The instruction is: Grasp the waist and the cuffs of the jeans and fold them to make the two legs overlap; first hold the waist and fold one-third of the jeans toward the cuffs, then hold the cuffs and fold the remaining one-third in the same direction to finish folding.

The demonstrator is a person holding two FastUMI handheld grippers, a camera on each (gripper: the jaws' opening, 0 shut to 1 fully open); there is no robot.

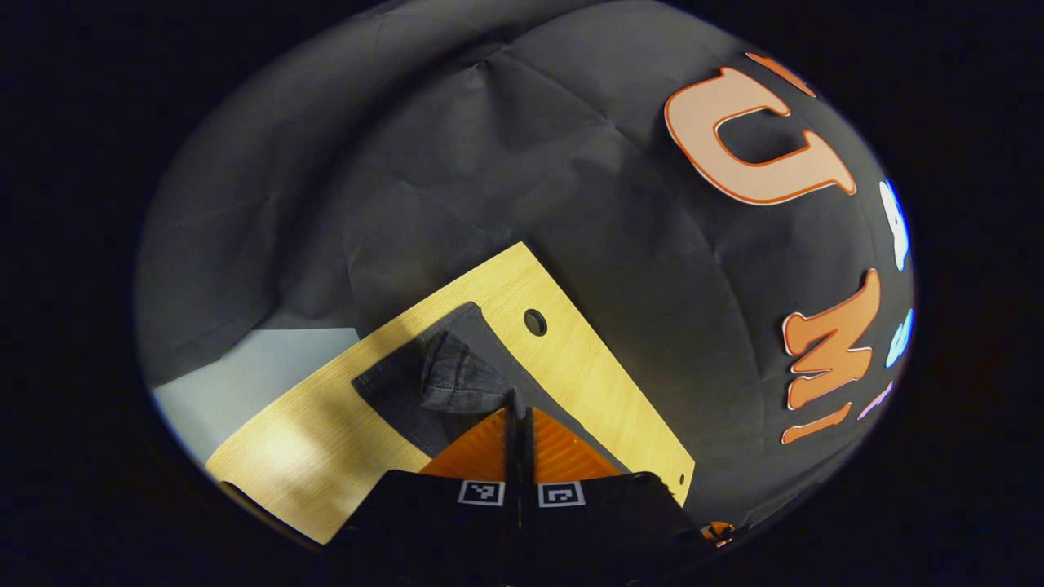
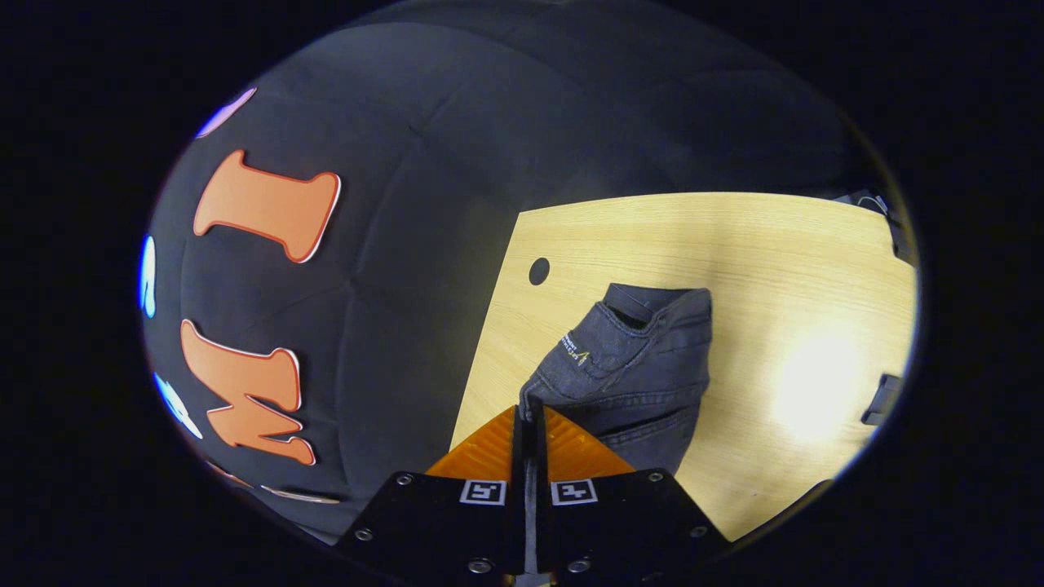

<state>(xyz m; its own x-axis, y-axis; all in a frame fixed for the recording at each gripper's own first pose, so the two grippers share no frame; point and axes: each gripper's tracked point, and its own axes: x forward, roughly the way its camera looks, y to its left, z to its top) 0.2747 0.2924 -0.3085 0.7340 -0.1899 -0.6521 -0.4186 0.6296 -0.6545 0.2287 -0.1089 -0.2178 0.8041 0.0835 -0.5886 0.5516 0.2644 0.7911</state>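
In the left gripper view, we find the left gripper [image 1: 519, 410] pinched on the jeans [image 1: 457, 377], apparently at a cuff, above the wooden table [image 1: 571, 359]. In the right gripper view, the right gripper [image 2: 530, 408] clamps the waist edge of the jeans [image 2: 644, 367], lifted off the table [image 2: 734, 244].

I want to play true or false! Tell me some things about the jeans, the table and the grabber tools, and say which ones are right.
1. The jeans lie on a wooden table. True.
2. The right tool is wide open. False: its fingers are shut on an edge of the jeans.
3. The table has a round hole near its edge. True.
4. The jeans are bright red. False: they are dark grey denim.
5. The left tool is shut on the jeans. True.
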